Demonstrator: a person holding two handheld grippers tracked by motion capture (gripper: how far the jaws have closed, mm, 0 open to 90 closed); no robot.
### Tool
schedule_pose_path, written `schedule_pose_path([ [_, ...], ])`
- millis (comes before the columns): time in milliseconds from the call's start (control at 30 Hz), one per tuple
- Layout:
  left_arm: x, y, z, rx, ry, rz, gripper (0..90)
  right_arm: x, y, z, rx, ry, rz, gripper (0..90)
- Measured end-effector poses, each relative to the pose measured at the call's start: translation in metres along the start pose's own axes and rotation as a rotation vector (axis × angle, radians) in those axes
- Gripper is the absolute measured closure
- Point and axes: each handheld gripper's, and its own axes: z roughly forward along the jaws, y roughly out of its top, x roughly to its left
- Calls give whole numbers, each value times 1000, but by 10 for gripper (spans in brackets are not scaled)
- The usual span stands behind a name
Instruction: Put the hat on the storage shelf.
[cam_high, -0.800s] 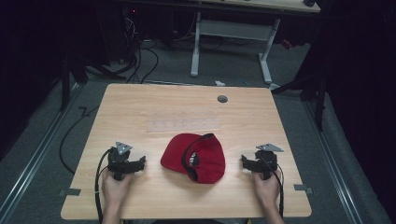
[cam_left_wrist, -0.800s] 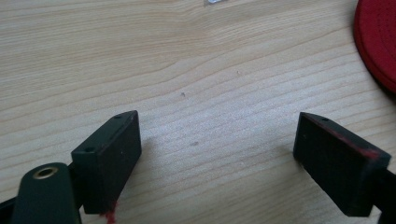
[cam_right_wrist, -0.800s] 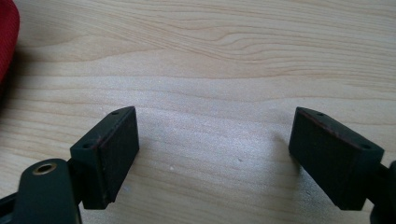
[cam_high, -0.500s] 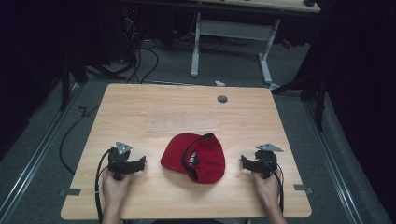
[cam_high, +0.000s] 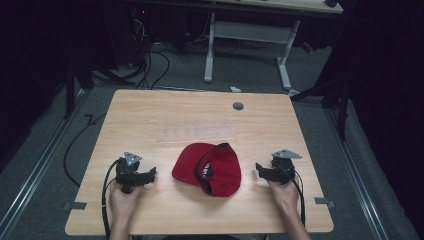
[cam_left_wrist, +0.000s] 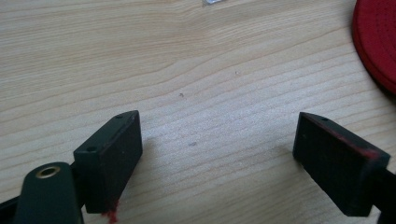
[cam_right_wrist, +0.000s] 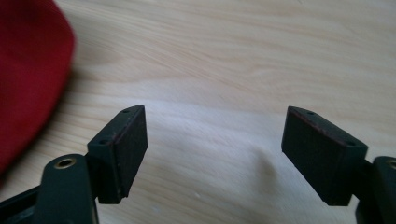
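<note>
High view: a light wooden table (cam_high: 150, 120) stands on grey carpet in a dark room, with cables and a desk frame behind. Between the left gripper (cam_high: 149, 175) and right gripper (cam_high: 260, 170), both spread wide and empty, lies a red cap (cam_high: 225, 170), underside up; its inside label is unreadable.
</note>
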Motion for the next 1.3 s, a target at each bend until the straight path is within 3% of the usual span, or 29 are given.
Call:
schedule_pose_path([
  [67, 0, 0, 0, 0, 0, 0, 159, 3, 6, -1, -23, 29, -16, 230],
  [133, 0, 0, 0, -1, 0, 0, 160, 5, 12, -1, -27, 88, -25, 258],
  [167, 0, 0, 0, -1, 0, 0, 160, 5, 12, -1, -27, 88, -25, 258],
  [200, 0, 0, 0, -1, 1, -1, 160, 9, 18, 1, -34, 126, -38, 261],
  [267, 0, 0, 0, -1, 1, -1, 160, 11, 21, 1, -37, 137, -51, 260],
  [600, 0, 0, 1, 1, 3, 1, 160, 37, 54, 7, -103, 297, -132, 278],
  [867, 0, 0, 2, 0, 4, 0, 161, 54, 69, 24, -78, 347, -178, 273],
  [900, -1, 1, 2, -1, 5, -1, 161, 58, 73, 29, -54, 363, -184, 255],
  [1300, -1, 1, 2, -2, 5, -4, 162, 73, 89, 54, -11, 440, -177, 233],
])
